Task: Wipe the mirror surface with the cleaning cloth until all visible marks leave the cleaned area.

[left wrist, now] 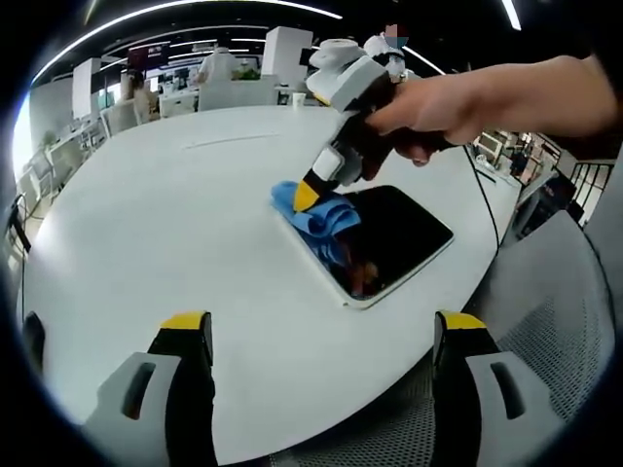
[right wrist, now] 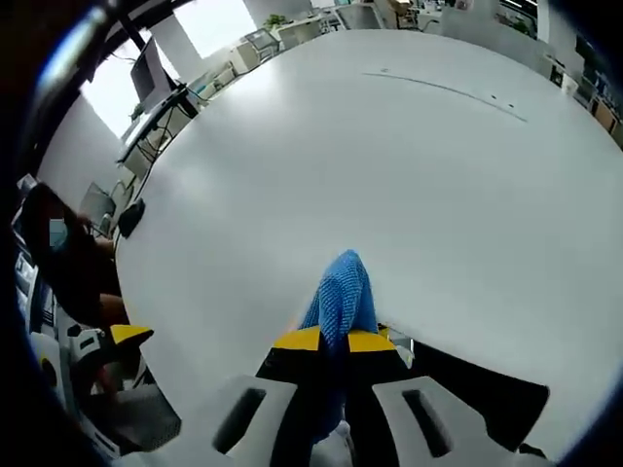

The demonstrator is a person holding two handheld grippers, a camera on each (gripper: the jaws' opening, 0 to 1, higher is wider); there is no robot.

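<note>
1. left gripper view: the mirror [left wrist: 384, 243] lies on the white table [left wrist: 175, 214], long axis slanting toward the table edge. the right gripper [left wrist: 310, 193], its fingers clamped on the blue cloth [left wrist: 316, 214], presses at the mirror's far corner; most dark glass lies edgeward. the left gripper [left wrist: 321, 336] hangs gaping, empty, well apart from the mirror.
2. right gripper view: the cloth bunches between closed fingers [right wrist: 292, 341], the mirror beneath and beside them.

We are looking at a blue cleaning cloth [left wrist: 316, 216] of soft, finely textured fabric, bunched on a mirror [left wrist: 394, 238] whose dark face is shining glossy inside a smooth pale rim. The table [left wrist: 185, 224] under them is showing a smooth, matt white top. The right gripper [right wrist: 334, 340] pinching the cloth is looking like hard plastic, matt grey with yellow tips.
</note>
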